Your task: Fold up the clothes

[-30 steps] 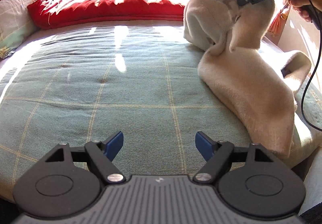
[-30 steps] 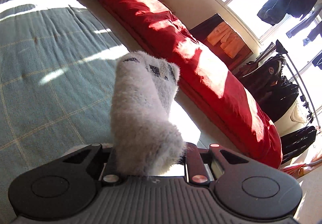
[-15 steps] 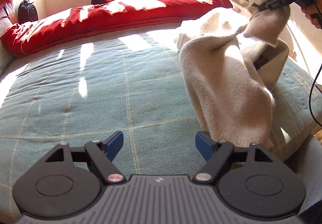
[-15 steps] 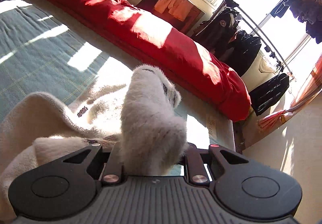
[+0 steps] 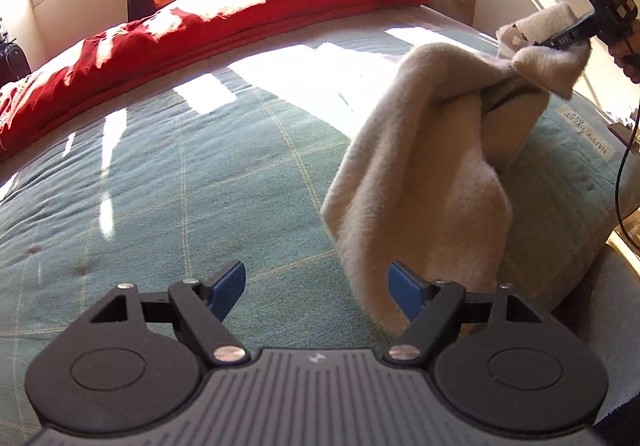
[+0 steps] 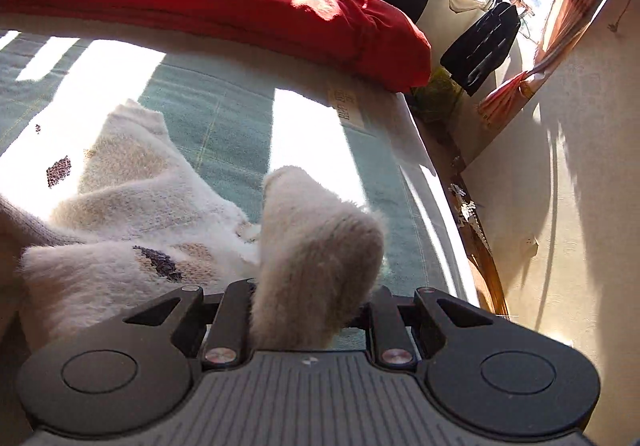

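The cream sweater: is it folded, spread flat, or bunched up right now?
Bunched, not folded. The cream sweater hangs in loose drapes from the right gripper, shut on one end; its lower part trails onto the green bedspread.

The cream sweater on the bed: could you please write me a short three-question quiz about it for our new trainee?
1. True or false: the left claw is clamped on the cream sweater.
2. Which claw holds the sweater up? A) left B) right C) neither
3. Fill in: the folded bedding along the far edge of the green checked bedspread is coloured ____.

Key
1. False: its jaws stand open and empty, with the hanging end of the sweater just beside the right finger.
2. B: the right claw is closed on a bunch of the sweater, and the rest hangs down to the bedspread.
3. Red: the red duvet.
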Action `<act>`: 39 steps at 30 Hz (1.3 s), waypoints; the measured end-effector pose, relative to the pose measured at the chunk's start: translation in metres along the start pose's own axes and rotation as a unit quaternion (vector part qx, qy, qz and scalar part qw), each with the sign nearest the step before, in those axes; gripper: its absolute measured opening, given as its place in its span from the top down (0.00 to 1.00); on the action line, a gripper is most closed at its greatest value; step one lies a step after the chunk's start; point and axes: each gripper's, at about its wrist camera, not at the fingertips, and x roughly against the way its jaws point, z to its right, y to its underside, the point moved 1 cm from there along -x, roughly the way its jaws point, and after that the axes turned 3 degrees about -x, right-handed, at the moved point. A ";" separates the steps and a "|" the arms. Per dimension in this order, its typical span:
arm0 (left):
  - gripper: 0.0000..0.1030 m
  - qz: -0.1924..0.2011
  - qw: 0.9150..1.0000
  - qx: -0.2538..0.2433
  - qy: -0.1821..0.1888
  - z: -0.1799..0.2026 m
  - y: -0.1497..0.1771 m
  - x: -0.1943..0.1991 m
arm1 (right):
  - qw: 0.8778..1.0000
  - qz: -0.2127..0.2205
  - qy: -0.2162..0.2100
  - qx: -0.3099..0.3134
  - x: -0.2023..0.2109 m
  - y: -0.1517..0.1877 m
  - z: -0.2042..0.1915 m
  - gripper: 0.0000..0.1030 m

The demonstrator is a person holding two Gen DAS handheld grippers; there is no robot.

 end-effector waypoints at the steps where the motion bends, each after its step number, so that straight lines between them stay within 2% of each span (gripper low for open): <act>1: 0.23 -0.002 1.000 -0.004 0.001 0.004 -0.004 -0.002 | 1.000 -0.004 0.002 -0.003 -0.006 0.004 0.003 0.80; 4: 0.23 -0.008 1.000 -0.014 0.004 0.014 -0.013 -0.007 | 1.000 -0.019 0.008 -0.017 -0.028 0.016 0.013 0.80; 11: 0.23 -0.017 0.999 -0.037 0.023 0.041 -0.032 -0.021 | 0.997 -0.060 -0.015 -0.053 -0.067 0.049 0.021 0.79; 13: 0.23 -0.018 0.998 -0.044 0.029 0.049 -0.035 -0.024 | 0.996 -0.064 -0.022 -0.058 -0.070 0.056 0.018 0.76; 14: 0.23 -0.018 0.998 -0.047 0.032 0.053 -0.036 -0.025 | 0.996 -0.065 -0.024 -0.061 -0.070 0.059 0.018 0.69; 15: 0.23 -0.018 0.998 -0.050 0.035 0.055 -0.037 -0.025 | 0.996 -0.066 -0.023 -0.061 -0.068 0.061 0.018 0.61; 16: 0.23 -0.017 0.998 -0.053 0.038 0.058 -0.038 -0.026 | 0.996 -0.067 -0.022 -0.061 -0.067 0.063 0.018 0.59; 19: 0.23 -0.015 0.997 -0.055 0.043 0.063 -0.038 -0.025 | 0.995 -0.062 -0.023 -0.072 -0.053 0.063 0.024 0.59; 22: 0.23 -0.012 0.998 -0.052 0.046 0.063 -0.034 -0.021 | 0.994 -0.037 -0.035 -0.096 -0.026 0.058 0.033 0.56; 26: 0.23 -0.007 0.998 -0.051 0.048 0.061 -0.026 -0.015 | 0.993 0.006 -0.079 -0.092 0.025 0.043 0.028 0.50; 30: 0.23 -0.003 0.998 -0.046 0.050 0.056 -0.015 -0.007 | 0.986 0.039 -0.155 -0.039 0.067 0.023 -0.008 0.42; 34: 0.23 0.001 0.998 -0.041 0.052 0.049 -0.002 0.002 | 0.969 0.061 -0.236 0.040 0.102 -0.003 -0.067 0.34; 39: 0.23 0.001 0.998 -0.035 0.055 0.036 0.017 0.009 | 0.950 0.057 -0.275 0.133 0.120 -0.027 -0.141 0.34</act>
